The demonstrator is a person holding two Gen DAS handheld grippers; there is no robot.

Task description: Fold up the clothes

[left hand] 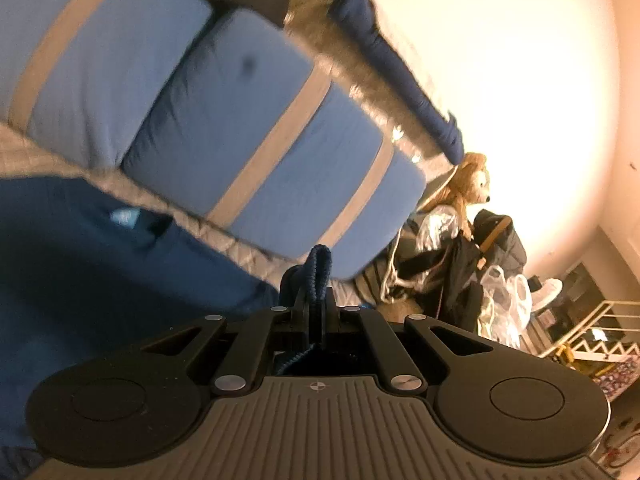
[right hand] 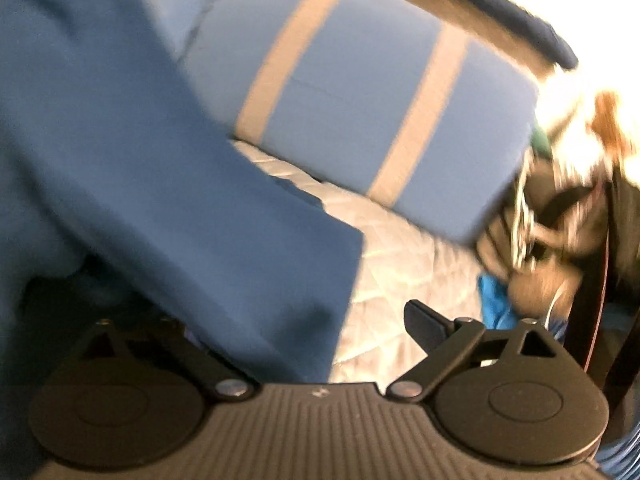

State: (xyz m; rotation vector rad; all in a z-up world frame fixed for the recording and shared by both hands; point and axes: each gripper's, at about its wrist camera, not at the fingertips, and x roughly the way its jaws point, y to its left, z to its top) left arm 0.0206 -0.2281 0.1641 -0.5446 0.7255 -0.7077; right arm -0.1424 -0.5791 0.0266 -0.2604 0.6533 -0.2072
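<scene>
1. Left wrist view: the left gripper (left hand: 316, 304) has its two fingers pressed together on a narrow fold of dark blue ribbed fabric (left hand: 319, 270); the fold stands up above the fingertips, and a bit of it hangs down behind them toward the gripper body.
2. In the same view a dark blue garment (left hand: 80, 248) lies to the left on a pale quilted bedspread (left hand: 224, 236); whether the pinched fold belongs to this garment cannot be told from here.
3. Behind the garment lie two light blue pillows with beige stripes (left hand: 280, 152), side by side; further right a plush toy (left hand: 470, 184) sits above a heap of dark bags and plastic bags (left hand: 480, 272).
4. Right wrist view: the picture is blurred; the blue garment (right hand: 160, 168) covers the left half and drapes over the left finger of the right gripper (right hand: 352, 344), so this finger is hidden.
5. The right finger (right hand: 428, 324) is visible far to the side, so the jaws stand apart; no cloth is seen between them.
6. The bedspread (right hand: 392, 280) and one striped pillow (right hand: 360, 112) are beyond the garment.
</scene>
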